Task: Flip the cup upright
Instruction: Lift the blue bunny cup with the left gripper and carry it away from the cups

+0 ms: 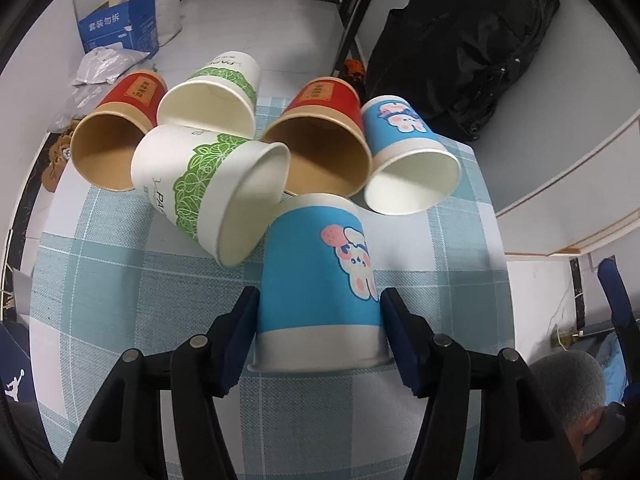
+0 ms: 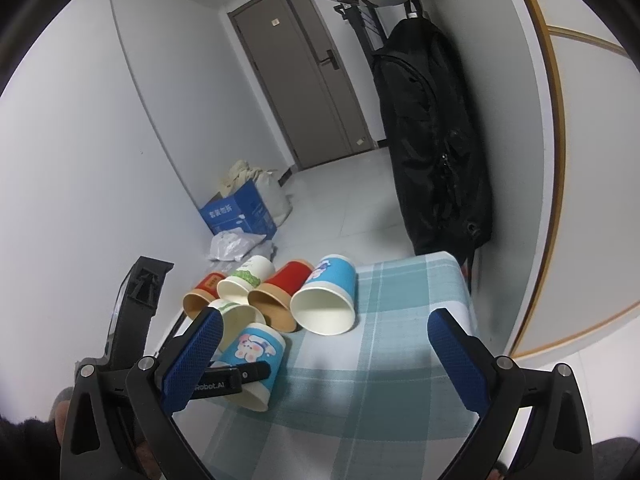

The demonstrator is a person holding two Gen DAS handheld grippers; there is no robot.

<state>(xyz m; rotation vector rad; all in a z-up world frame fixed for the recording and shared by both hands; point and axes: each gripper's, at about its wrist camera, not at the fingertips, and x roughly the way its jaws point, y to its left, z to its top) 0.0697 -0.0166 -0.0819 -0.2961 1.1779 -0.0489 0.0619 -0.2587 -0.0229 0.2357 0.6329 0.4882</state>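
A blue paper cup with a bunny print [image 1: 316, 280] stands upside down on the checked tablecloth [image 1: 120, 280], rim on the cloth. My left gripper [image 1: 318, 308] has a blue pad against each side of it, shut on the cup. In the right wrist view the same cup [image 2: 256, 354] shows low at the left with the left gripper's finger [image 2: 236, 376] across it. My right gripper [image 2: 324, 344] is open and empty, held above the table to the right of the cups.
Several other paper cups lie on their sides behind: two red [image 1: 320, 140], two white with green leaves [image 1: 212, 192], one blue [image 1: 408, 156]. A black bag [image 1: 460, 40] hangs past the table's far edge. A blue box [image 1: 120, 24] sits on the floor.
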